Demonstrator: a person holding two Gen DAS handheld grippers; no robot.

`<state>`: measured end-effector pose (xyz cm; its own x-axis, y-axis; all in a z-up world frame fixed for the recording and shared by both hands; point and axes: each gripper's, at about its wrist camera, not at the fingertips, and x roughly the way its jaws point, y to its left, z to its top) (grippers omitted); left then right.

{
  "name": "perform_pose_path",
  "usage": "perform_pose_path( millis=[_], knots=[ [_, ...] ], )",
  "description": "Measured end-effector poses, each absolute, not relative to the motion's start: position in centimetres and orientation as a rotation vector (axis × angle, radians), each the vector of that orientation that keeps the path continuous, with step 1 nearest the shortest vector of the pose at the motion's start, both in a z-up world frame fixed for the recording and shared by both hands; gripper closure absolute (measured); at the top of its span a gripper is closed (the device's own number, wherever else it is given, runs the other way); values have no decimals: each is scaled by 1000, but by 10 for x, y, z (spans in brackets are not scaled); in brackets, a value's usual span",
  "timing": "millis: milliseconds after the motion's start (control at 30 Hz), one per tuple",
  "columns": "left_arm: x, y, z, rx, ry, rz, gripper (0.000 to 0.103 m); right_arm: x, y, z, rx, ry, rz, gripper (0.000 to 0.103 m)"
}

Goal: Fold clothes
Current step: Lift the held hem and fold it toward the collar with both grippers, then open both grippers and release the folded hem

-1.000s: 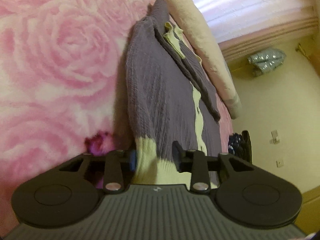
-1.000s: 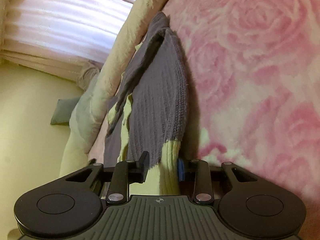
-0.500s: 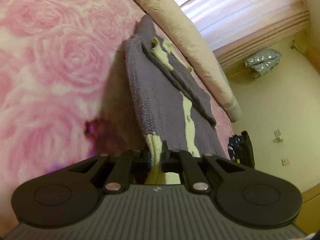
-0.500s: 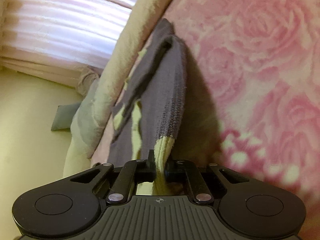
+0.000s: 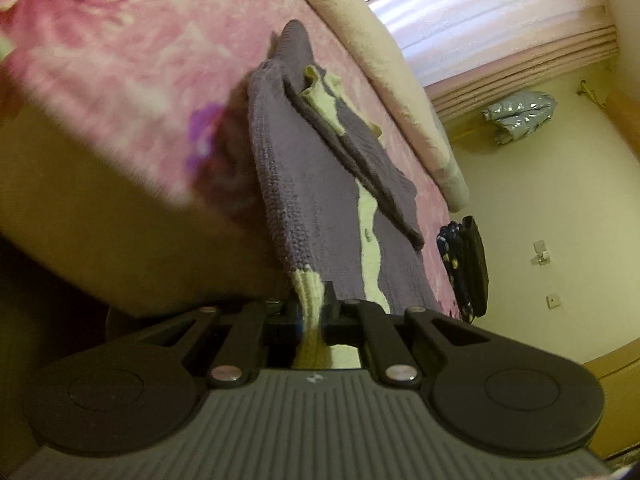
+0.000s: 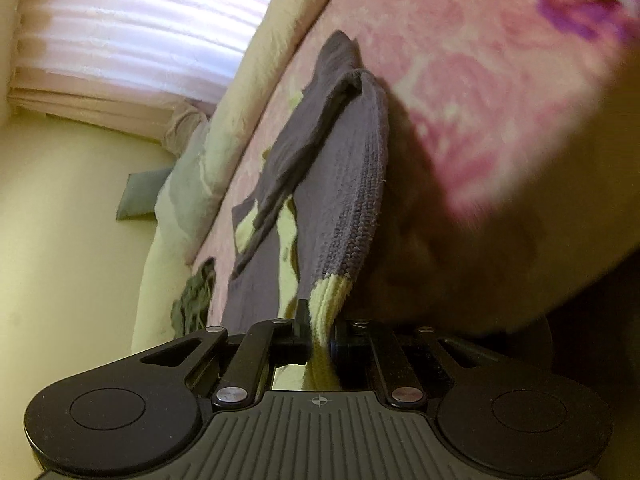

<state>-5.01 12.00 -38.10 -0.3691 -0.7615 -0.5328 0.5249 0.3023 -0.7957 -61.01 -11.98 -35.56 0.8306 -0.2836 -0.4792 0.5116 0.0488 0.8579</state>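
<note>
left gripper (image 5: 310, 306): black two-finger claw, jaws clamped tight on the cream ribbed hem of the cardigan; cloth bunched into a narrow strip between the pads
right gripper (image 6: 320, 332): same build, jaws pinched together on the other cream hem corner; fabric squeezed thin and trailing back under the body
cardigan (image 5: 304, 184): mauve-grey chunky knit, visible rib rows along the edge, cream ribbed hem band and cream button placket down the front; far end lies on the blanket, near end lifted off the bed and hanging from both claws, pulled into a long taut panel
sleeve (image 5: 360, 164): same grey knit, folded diagonally across the cardigan front, lying flat as a narrow band
collar (image 5: 320, 92): cream knit, crumpled, at the far end of the garment
blanket (image 5: 132, 52): fluffy pink plush with large rose pattern, a purple patch near the garment's edge; motion-blurred
bed edge (image 5: 132, 248): tan side face below the blanket, smooth, in shadow, blurred
bolster (image 5: 384, 60): long cream roll with rough fleecy texture, running along the far side of the bed just beyond the cardigan
curtain (image 6: 132, 24): pale pink, horizontal pleats, backlit
floor (image 5: 540, 208): glossy pale yellow, flat
silver bag (image 5: 520, 114): crinkled metallic foil, on the floor by the curtain foot
dark bundle (image 5: 464, 268): black and patterned navy cloth, hanging at the bed's corner
grey cushion (image 6: 140, 196): flat, matte, on the floor, seen from the right wrist view
gripper body: grey ribbed plastic plate with black rounded lobes and steel pivot pins
</note>
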Motion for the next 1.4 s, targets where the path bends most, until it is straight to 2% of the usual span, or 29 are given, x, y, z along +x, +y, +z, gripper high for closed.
perform_pose_path(
  millis=[333, 533, 633, 700, 733, 767, 800, 833, 867, 900, 967, 1000, 1233, 1400],
  knots=[
    [-38, 99, -360, -328, 1391, -1435, 98, -608, -122, -334, 1363, 231, -578, 96],
    [-9, 31, -341, -401, 1390, -1490, 98, -584, -183, -307, 1344, 205, -535, 96],
    [10, -28, -336, -405, 1383, -1506, 97, -562, -227, -293, 1339, 181, -527, 96],
    [23, -72, -341, -408, 1402, -1480, 93, -541, -266, -292, 1345, 174, -552, 96],
    [32, -93, -348, -417, 1422, -1456, 88, -531, -285, -297, 1364, 169, -585, 96],
    [41, -112, -357, -429, 1448, -1410, 83, -522, -305, -303, 1392, 165, -624, 93],
    [50, -128, -365, -441, 1475, -1357, 82, -513, -325, -312, 1420, 154, -656, 74],
    [58, -142, -373, -450, 1499, -1312, 82, -506, -343, -320, 1445, 128, -693, 61],
    [66, -153, -379, -449, 1501, -1277, 81, -503, -359, -328, 1462, 80, -743, 33],
    [72, -159, -380, -435, 1475, -1255, 79, -504, -369, -332, 1450, 43, -780, 29],
    [80, -164, -376, -382, 1400, -1263, 63, -506, -381, -334, 1389, 8, -819, 29],
    [84, -165, -373, -351, 1359, -1276, 62, -507, -383, -333, 1344, 13, -819, 29],
    [66, -176, -357, 64, 1071, -1464, 61, -491, -364, -334, 901, 322, -799, 29],
    [44, -201, -366, 223, 1004, -1515, 59, -457, -364, -346, 729, 451, -730, 37]
  ],
)
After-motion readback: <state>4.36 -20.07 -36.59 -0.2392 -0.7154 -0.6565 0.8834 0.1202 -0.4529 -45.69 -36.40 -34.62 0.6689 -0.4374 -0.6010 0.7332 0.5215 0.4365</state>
